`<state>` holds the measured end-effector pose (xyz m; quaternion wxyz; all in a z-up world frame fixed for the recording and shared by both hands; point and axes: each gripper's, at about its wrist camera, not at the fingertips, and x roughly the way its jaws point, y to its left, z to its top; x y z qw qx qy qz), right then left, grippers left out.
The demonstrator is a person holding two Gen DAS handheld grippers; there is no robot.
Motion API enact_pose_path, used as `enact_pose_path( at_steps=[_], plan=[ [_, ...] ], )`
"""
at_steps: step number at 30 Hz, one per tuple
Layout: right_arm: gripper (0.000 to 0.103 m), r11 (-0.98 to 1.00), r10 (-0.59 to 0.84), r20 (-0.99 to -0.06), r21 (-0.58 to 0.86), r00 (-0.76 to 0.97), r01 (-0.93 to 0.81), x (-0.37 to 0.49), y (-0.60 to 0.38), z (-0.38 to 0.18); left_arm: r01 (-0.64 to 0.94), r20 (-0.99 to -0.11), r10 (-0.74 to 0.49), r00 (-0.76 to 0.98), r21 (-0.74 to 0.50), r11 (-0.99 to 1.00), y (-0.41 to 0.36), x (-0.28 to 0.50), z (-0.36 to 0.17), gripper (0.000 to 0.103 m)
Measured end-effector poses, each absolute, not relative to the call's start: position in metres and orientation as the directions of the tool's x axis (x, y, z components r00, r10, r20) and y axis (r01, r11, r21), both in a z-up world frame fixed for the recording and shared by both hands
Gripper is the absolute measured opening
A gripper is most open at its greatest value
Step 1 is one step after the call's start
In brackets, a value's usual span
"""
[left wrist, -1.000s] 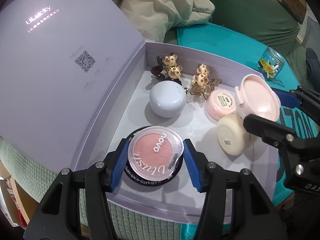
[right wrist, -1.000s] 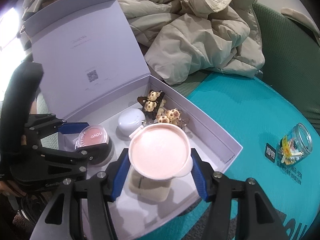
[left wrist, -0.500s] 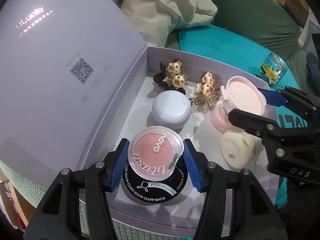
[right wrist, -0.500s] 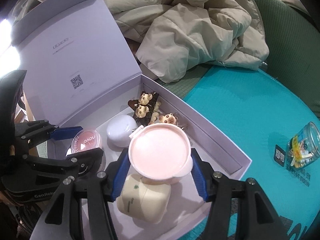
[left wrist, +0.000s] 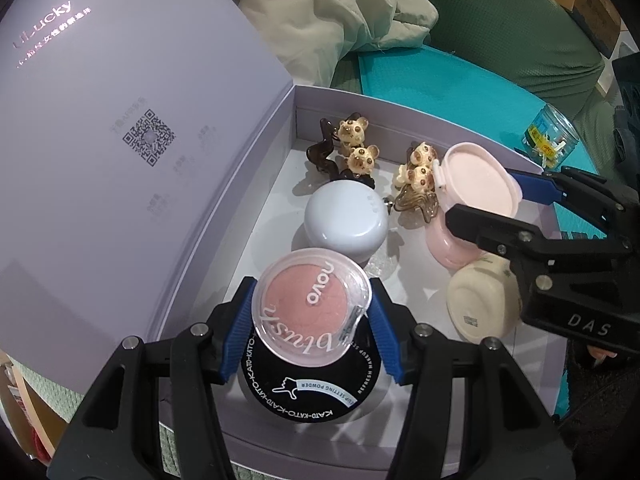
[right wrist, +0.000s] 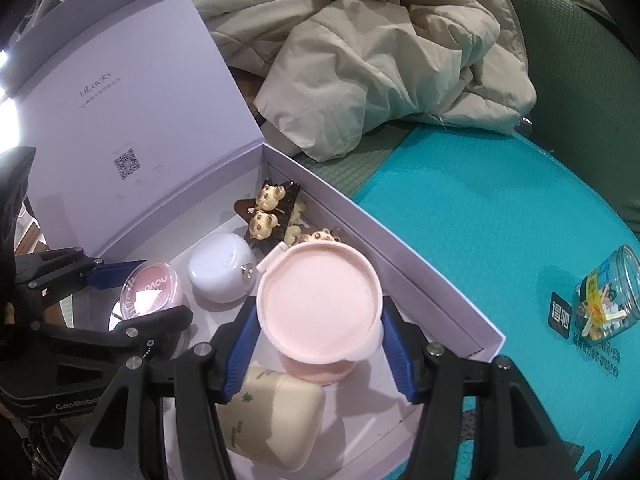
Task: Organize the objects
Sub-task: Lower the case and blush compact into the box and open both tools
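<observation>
On a teal mat beside a rumpled beige jacket (right wrist: 360, 60), the lavender gift box (right wrist: 400, 248) lies open. Left tool (left wrist: 310, 316) pinches the blush compact (left wrist: 310, 300) above the black powder jar (left wrist: 312, 392); right tool (right wrist: 316, 340) pinches the pink compact (right wrist: 318, 304) over another pink case. Lower each level before releasing.

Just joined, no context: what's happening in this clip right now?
A person is packing cosmetics into an open lavender gift box. The left gripper is shut on a Novo blush compact, held over a black Kato setting powder jar. The right gripper is shut on a pink compact, above a second pink one. Bear hair claws already lie inside.
</observation>
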<state>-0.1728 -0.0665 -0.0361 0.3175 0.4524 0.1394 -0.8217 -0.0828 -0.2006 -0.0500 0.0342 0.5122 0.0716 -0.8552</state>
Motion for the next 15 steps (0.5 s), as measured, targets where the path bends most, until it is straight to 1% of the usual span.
enact_pose_path(
  at_steps=[9, 15],
  plan=[
    [0.059, -0.751, -0.392, -0.843, 0.062, -0.368, 0.658, -0.1731, -0.0693, -0.0366, 0.132, -0.883, 0.013, -0.470, -0.085, -0.988, -0.2001, -0.0824, -0.0513, 0.053],
    [0.060, -0.761, -0.384, -0.852, 0.074, -0.356, 0.644, -0.1750, -0.0695, -0.0390, 0.132, -0.887, 0.006, -0.463, -0.075, -0.988, -0.1995, -0.0816, -0.0523, 0.056]
  ],
)
